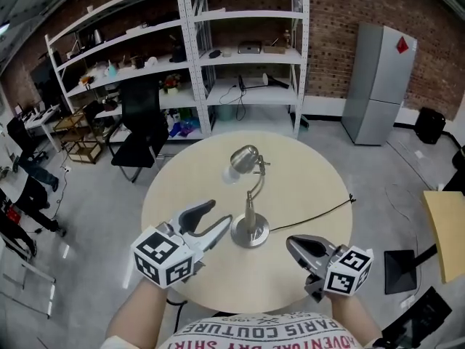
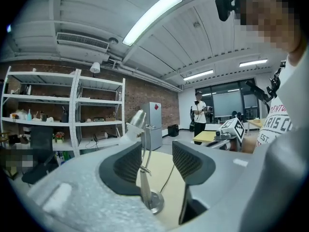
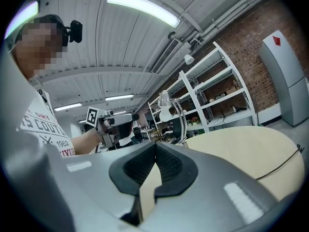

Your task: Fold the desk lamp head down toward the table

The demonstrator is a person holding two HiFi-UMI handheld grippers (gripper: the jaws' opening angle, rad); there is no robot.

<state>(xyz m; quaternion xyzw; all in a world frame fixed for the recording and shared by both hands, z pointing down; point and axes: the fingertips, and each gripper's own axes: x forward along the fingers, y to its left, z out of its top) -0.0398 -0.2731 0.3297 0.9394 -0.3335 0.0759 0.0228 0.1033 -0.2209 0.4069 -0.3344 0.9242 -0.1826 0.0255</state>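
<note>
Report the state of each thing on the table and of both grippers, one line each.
desk lamp: standing upright on the round table.
lamp head: raised, not folded down to the table.
cable: slack, trailing to the table's right edge.
left gripper: open, empty, beside the desk lamp.
right gripper: shut, empty.
</note>
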